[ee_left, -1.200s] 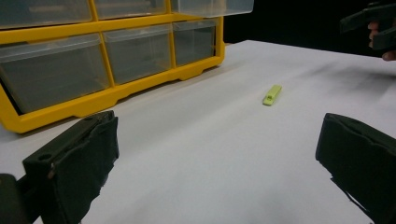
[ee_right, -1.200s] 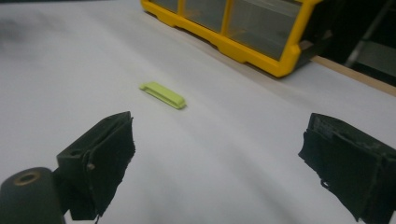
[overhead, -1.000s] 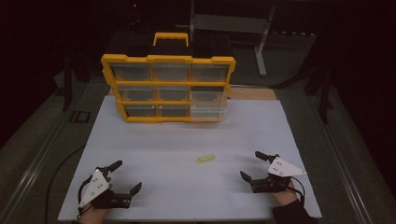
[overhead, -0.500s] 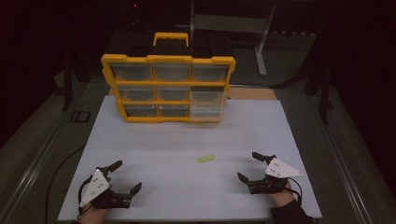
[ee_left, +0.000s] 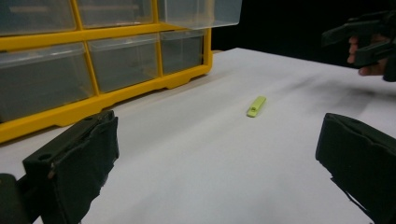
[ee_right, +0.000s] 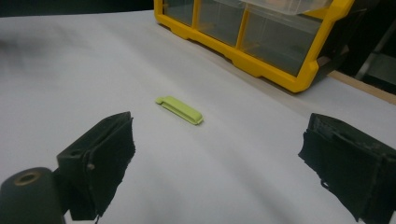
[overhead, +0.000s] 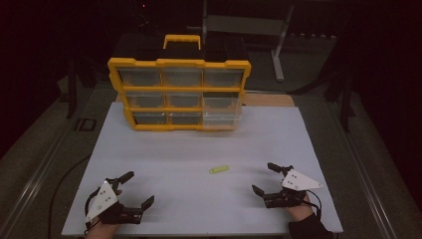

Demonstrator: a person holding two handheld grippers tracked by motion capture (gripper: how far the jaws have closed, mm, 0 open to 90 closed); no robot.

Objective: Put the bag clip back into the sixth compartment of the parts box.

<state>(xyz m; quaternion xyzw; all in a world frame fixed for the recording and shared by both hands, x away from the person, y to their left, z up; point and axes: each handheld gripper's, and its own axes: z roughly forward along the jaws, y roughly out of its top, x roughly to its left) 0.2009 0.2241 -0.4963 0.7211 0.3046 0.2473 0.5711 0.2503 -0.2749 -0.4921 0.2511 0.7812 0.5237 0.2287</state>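
Ahead of the right gripper (overhead: 270,181), between it and the left gripper (overhead: 134,189), lies a small lime-green clip (overhead: 219,170) of smooth, slightly satin plastic. The board (overhead: 164,164) under both is white and matt, like paper or painted sheet. Beyond the jaws stands the organizer (overhead: 179,94): glossy yellow plastic frame, clear, faintly scuffed plastic drawers. The jaws' pads (ee_right: 105,163) look like matt black foam or rubber with ragged edges. A bare wood strip (overhead: 266,99) shows behind the organizer.
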